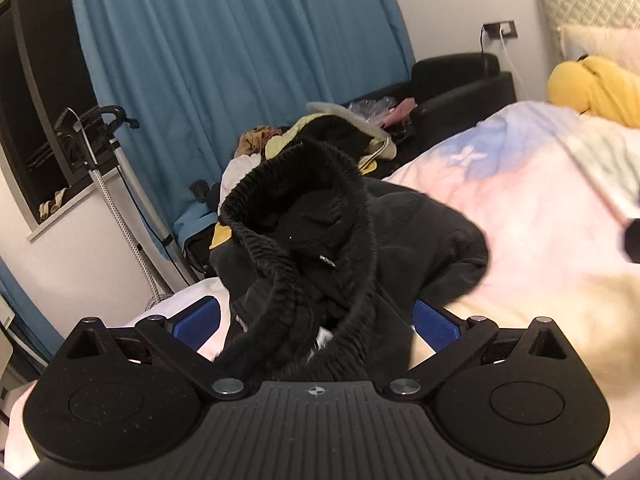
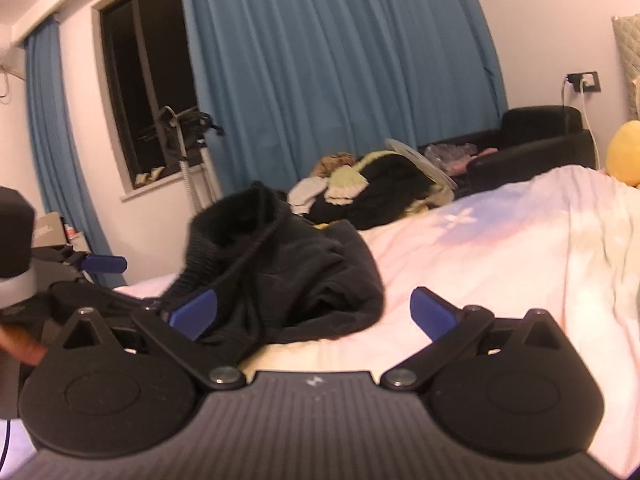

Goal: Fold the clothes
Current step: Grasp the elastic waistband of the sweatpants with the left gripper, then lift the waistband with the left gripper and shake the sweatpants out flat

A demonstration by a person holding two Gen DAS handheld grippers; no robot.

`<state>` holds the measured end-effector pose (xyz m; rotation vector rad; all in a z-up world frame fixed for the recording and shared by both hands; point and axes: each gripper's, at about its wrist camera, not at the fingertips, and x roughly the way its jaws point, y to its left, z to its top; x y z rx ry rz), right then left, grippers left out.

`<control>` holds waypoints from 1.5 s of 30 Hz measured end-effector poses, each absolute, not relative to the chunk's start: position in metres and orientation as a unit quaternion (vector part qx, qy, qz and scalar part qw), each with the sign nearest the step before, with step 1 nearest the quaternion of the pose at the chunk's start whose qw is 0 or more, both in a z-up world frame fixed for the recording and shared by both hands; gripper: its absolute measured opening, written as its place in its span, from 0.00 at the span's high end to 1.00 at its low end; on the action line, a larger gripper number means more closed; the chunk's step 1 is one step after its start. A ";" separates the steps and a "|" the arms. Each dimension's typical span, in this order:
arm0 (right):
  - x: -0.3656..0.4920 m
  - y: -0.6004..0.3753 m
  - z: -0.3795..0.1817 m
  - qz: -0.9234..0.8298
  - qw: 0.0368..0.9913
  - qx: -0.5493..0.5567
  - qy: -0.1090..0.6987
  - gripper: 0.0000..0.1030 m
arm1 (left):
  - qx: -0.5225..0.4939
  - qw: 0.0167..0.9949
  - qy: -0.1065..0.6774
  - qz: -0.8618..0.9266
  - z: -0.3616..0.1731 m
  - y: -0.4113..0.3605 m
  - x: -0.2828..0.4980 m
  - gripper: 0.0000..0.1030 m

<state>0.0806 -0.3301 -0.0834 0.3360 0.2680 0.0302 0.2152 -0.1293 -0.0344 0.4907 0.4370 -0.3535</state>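
At the far left, a window (image 2: 148, 92) showed dark between blue curtains (image 2: 340, 68), with a steamer stand (image 2: 188, 152) below it. The left gripper (image 1: 316, 320) had its jaws wide, blue pads (image 1: 196, 322) standing either side of the ribbed waistband of the black garment (image 1: 320, 236); the band draped between them, but whether they touched it could not be told. The garment lay crumpled near the bed's left edge, its waistband bunched up high. The right gripper (image 2: 314, 312) also had its jaws wide and held nothing; its left pad (image 2: 196, 312) was just beside the garment's lower folds, the right pad over bare duvet (image 2: 500, 248). Beyond the bed's far edge sat a clothes pile (image 2: 372, 188), then a black armchair (image 2: 536, 140), and at the far right a yellow plush (image 1: 596, 88) near the pillows (image 1: 592, 4).
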 end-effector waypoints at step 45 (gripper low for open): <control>0.107 -0.292 -0.103 -0.001 0.992 0.059 0.113 0.00 | -0.204 0.954 0.211 0.064 0.064 0.240 0.118 0.83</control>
